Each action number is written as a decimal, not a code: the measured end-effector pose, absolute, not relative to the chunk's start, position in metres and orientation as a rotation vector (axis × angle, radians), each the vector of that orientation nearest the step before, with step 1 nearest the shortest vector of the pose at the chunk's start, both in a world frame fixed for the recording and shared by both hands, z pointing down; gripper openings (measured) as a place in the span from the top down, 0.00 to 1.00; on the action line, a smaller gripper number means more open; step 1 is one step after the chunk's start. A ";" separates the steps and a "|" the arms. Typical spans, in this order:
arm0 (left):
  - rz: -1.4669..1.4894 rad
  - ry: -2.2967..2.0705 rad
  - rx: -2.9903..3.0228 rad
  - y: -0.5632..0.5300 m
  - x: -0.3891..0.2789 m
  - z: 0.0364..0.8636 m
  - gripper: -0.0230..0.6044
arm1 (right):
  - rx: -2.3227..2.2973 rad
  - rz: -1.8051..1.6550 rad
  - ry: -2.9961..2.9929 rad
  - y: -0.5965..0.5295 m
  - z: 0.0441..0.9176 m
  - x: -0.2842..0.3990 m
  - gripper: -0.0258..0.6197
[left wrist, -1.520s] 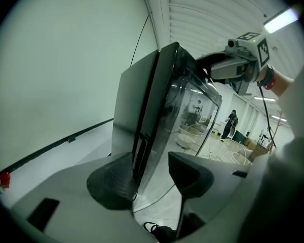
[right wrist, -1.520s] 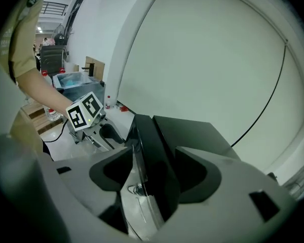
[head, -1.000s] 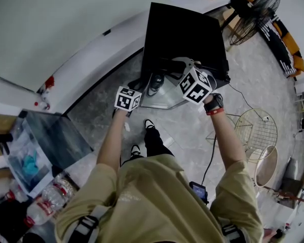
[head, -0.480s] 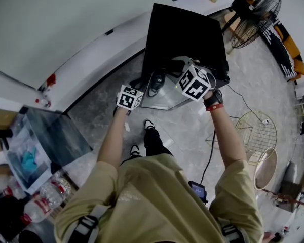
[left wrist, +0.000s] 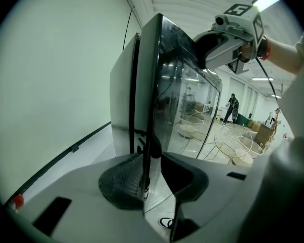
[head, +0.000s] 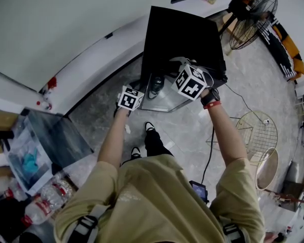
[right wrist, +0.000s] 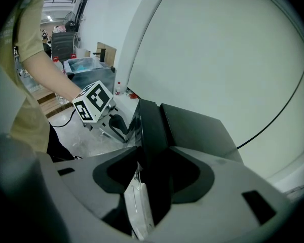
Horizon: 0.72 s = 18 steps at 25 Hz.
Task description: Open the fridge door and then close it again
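head view looks down on the person standing before the low black fridge [head: 180,32], both arms reaching to the free edge of the glass fridge door [head: 164,97], which sits at or near shut. the left gripper [left wrist: 153,173] and right gripper [right wrist: 153,176] have each just been closing and pinch that edge from both faces, the right one up at the top corner, probably so the panel swings without twisting

I watched a khaki T-shirt [head: 157,196], black shoulder straps [head: 88,226], dark trousers [head: 154,142], a black watch [head: 209,96], and marker cubes [head: 130,98] on the grey left gripper [left wrist: 152,178] and right gripper [right wrist: 152,176].
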<state>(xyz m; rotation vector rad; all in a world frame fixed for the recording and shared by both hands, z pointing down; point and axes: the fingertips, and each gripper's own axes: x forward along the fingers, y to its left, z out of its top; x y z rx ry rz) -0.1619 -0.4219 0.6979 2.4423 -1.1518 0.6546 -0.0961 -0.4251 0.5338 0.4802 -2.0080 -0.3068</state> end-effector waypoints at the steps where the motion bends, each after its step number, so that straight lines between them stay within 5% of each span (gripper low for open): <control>1: 0.665 -1.144 2.445 -0.419 -0.162 0.698 0.77 | 0.471 -0.309 -2.002 -0.423 0.534 -0.097 0.63; 18: 0.589 -1.198 2.342 -0.382 -0.158 0.700 0.76 | 0.402 -0.339 -1.975 -0.394 0.536 -0.095 0.63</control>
